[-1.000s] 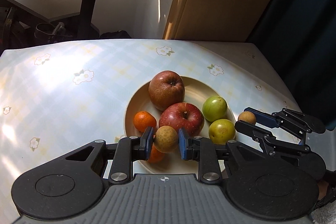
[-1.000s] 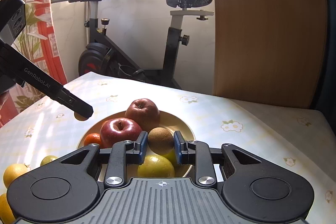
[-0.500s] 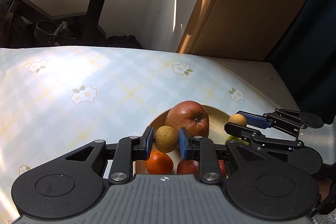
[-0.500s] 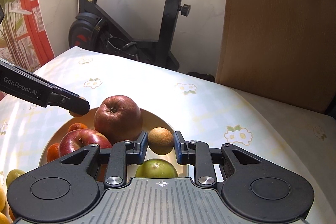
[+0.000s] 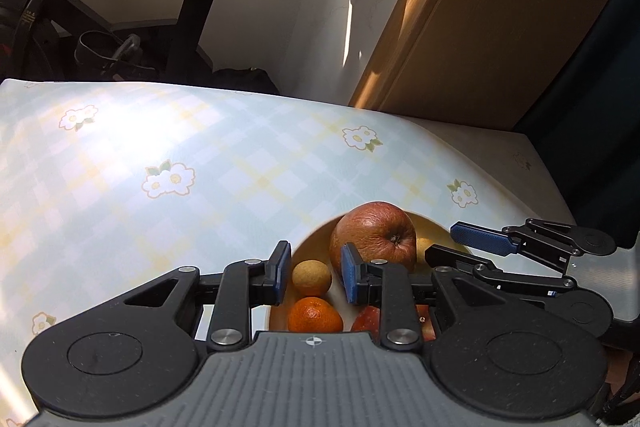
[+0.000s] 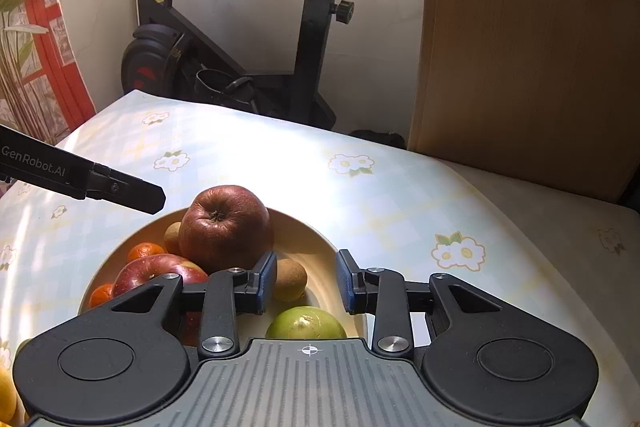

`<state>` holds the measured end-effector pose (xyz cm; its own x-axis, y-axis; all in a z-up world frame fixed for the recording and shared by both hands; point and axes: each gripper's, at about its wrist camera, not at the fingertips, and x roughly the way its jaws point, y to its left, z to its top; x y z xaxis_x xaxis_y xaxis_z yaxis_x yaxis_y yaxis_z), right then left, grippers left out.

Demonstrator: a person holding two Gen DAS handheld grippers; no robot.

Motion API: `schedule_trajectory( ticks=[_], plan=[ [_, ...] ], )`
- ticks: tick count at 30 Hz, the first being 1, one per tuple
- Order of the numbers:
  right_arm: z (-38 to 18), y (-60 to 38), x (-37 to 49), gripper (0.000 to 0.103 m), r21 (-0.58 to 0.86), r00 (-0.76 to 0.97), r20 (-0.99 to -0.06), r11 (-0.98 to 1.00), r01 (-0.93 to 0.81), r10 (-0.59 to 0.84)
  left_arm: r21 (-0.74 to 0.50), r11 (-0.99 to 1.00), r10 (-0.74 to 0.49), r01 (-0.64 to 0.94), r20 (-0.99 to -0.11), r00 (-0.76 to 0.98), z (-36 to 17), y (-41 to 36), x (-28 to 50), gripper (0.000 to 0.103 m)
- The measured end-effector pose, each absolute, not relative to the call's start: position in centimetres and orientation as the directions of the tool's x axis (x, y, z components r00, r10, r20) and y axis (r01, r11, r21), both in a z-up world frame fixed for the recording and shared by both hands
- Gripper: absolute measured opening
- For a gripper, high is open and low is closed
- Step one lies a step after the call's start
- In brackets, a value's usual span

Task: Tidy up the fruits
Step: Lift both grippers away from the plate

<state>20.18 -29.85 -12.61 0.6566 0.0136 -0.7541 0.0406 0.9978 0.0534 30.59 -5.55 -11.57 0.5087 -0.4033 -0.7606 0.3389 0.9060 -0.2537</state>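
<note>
A cream bowl (image 6: 316,231) on the flowered tablecloth holds a big brown-red apple (image 6: 224,227), a red apple (image 6: 156,269), tangerines (image 6: 145,251) and a green fruit (image 6: 306,323). My right gripper (image 6: 306,283) hangs over the bowl's right side with its jaws opening. A brown kiwi (image 6: 290,279) lies in the bowl between them, close to the left pad. My left gripper (image 5: 316,277) is open over the bowl's left side. A small yellow-brown fruit (image 5: 311,277) rests loose between its pads, above a tangerine (image 5: 314,315).
An exercise bike (image 6: 320,39) stands behind the table's far edge, and a wooden panel (image 6: 520,47) rises at the back right. Yellow fruits (image 6: 6,391) lie on the cloth at the lower left of the right wrist view.
Both grippers moved further over the bowl, then their jaws parted. The kiwi and the small yellow-brown fruit, gripped before, now lie free in the bowl.
</note>
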Motion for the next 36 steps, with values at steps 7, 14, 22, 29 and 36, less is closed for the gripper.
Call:
schedule_trajectory(
  ticks=[7, 14, 22, 29, 36],
  plan=[
    [-10.0, -29.5, 16.7, 0.034, 0.112, 0.704, -0.710, 0.989, 0.098, 0.011, -0.233, 0.922, -0.372, 0.309, -0.754, 0.542, -9.2, -4.1, 27.7, 0.038],
    [-8.5, -28.1, 12.7, 0.040, 0.143, 0.733, -0.680, 0.979, 0.147, -0.010, -0.238, 0.924, -0.374, 0.300, -0.726, 0.577, -6.6, -2.4, 23.2, 0.038],
    [-8.1, -25.4, 8.1, 0.041, 0.188, 0.748, -0.664, 0.969, 0.161, 0.005, -0.173, 0.932, -0.343, 0.318, -0.704, 0.622, -4.4, -1.8, 18.9, 0.039],
    [-8.5, -22.5, 5.3, 0.041, 0.195, 0.742, -0.670, 0.969, 0.155, 0.016, -0.174, 0.940, -0.328, 0.292, -0.691, 0.644, -5.4, 0.2, 14.2, 0.039],
    [-9.2, -19.0, 2.4, 0.042, 0.194, 0.721, -0.692, 0.972, 0.132, 0.040, -0.220, 0.954, -0.301, 0.206, -0.706, 0.641, -8.0, 3.2, 10.6, 0.039]
  ],
)
